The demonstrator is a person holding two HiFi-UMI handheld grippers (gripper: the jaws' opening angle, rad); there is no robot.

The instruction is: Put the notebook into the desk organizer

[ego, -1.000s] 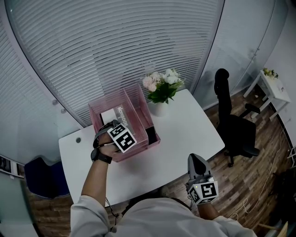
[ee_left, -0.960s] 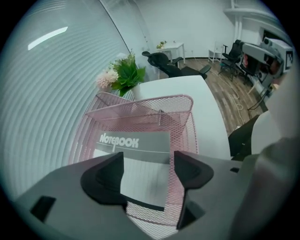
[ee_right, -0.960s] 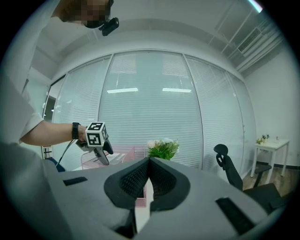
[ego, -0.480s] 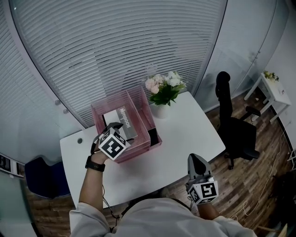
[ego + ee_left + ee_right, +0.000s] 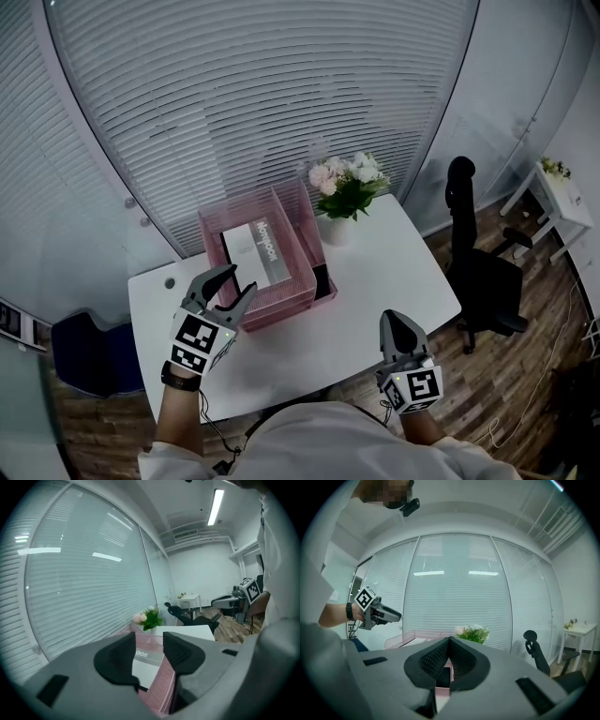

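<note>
**A:** Where do we find the notebook [image 5: 253, 251]?

**B:** We see it lying flat, cover up, inside the desk organizer [image 5: 284, 302], in the wider left compartment. The organizer sits toward the far left corner of the bench [image 5: 375, 281], close under the blinds [image 5: 234, 112].

**A:** And our two tools?

**B:** The left tool [image 5: 242, 279] hangs by the organizer's near left corner, touching nothing. Its jaws stand apart, though they have just been closing. Nothing is between them, and through the gap we only look at the notebook beyond. The right tool [image 5: 395, 321] is pressed together on nothing, over the bench's near edge toward the right corner.

**A:** Why are they held so?

**B:** We judge the notebook delivered, so the left tool needs no grip and sits clear of the mesh walls. The right one looks parked out of the way, and we'd guess one hand is enough for so light a book. As for the notebook, the wide compartment suits it lying flat. The narrow compartment beside it looks too slim for that.

**A:** What do we count?

**B:** We count one notebook, one organizer with two compartments, and two tools. One vase of flowers [image 5: 345, 192] stands at the far edge, just right of the organizer. One office chair [image 5: 483, 262] is beyond the bench's right edge. There is also one dark flat thing [image 5: 322, 279] at the organizer's near right end. It may be a phone, but it is too small for us to be sure.
</note>
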